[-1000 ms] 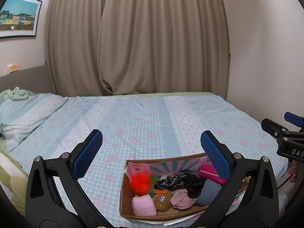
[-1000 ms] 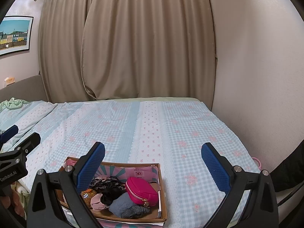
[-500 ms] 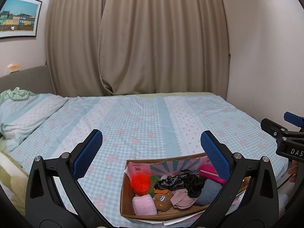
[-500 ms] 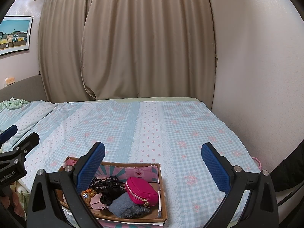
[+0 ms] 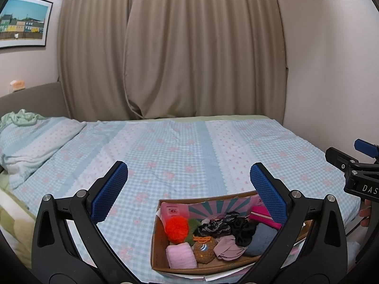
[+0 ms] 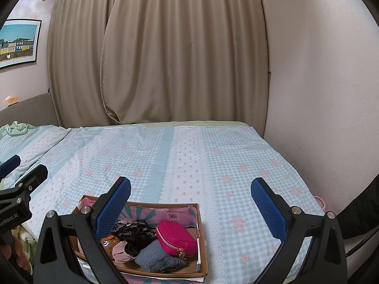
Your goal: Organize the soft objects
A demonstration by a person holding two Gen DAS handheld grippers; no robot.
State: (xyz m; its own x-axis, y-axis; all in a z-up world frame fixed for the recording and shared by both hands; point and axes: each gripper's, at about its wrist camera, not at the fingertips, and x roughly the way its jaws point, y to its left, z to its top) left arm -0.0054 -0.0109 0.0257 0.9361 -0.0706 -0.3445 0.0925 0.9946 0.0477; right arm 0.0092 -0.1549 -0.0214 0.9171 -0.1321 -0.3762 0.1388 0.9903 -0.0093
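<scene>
A shallow cardboard box sits on the bed near its front edge. It holds an orange pom-pom, a pink roll, a brown plush, a pink mask, black scrunchies, a grey-blue cloth and a magenta zip pouch. My left gripper hovers open above the box, nothing between its fingers. My right gripper is open too, above the box's right side and empty.
The bed's blue checked cover stretches back to beige curtains. A rumpled duvet lies at the left, a wall runs along the right. A pink ring lies at the bed's right edge.
</scene>
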